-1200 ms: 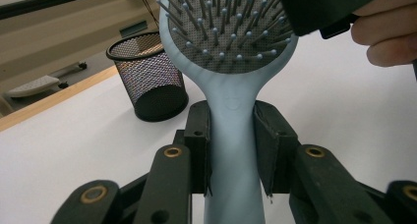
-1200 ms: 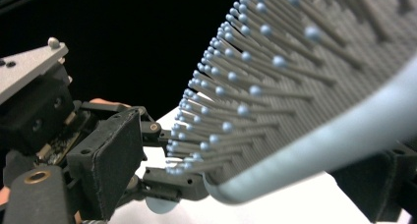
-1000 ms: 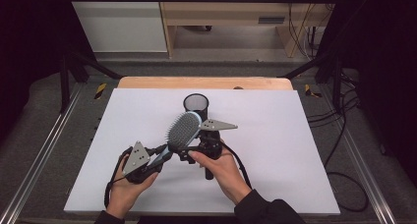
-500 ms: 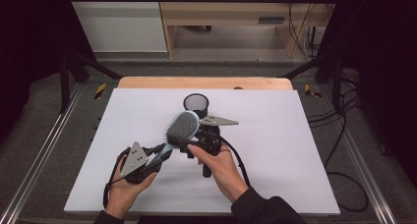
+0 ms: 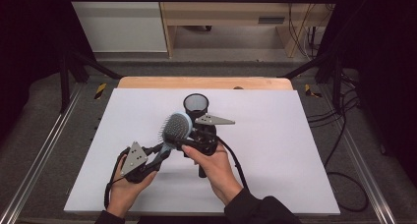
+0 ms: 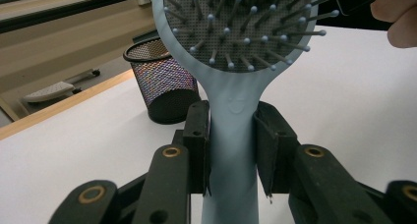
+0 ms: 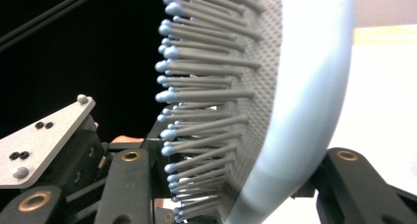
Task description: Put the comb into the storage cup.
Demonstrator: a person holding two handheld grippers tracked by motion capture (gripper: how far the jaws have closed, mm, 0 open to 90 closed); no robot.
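- Pale blue plastic is what we notice first: a hairbrush [image 5: 176,127] held above the middle of the white table [image 5: 275,150], its oval head pointing toward 1 o'clock and its handle running down toward 7 o'clock
- In the left gripper view we see the left gripper [image 6: 231,150] clamped on the brush handle [image 6: 231,170], one black jaw pressed against each side of it, with the bristled face of the head turned to that camera
- In the high view we find the left gripper [image 5: 147,157] at about 7 o'clock from the brush head, resting in the person's left hand [image 5: 125,187]
- The right gripper [image 5: 199,135] sits at 3 o'clock of the head, gripped by the right hand [image 5: 216,170]; its grey plate [image 5: 214,120] points toward 3 o'clock
- In the right gripper view its jaws stand on either side of the brush head [image 7: 295,111], bristles toward the left jaw and smooth back toward the right one; we cannot tell whether they actually press on it
- A black mesh cup [image 5: 195,105] stands upright on the table at 12 o'clock of the brush, just beyond the head; in the left gripper view it shows at 10 o'clock of the handle [image 6: 164,81]
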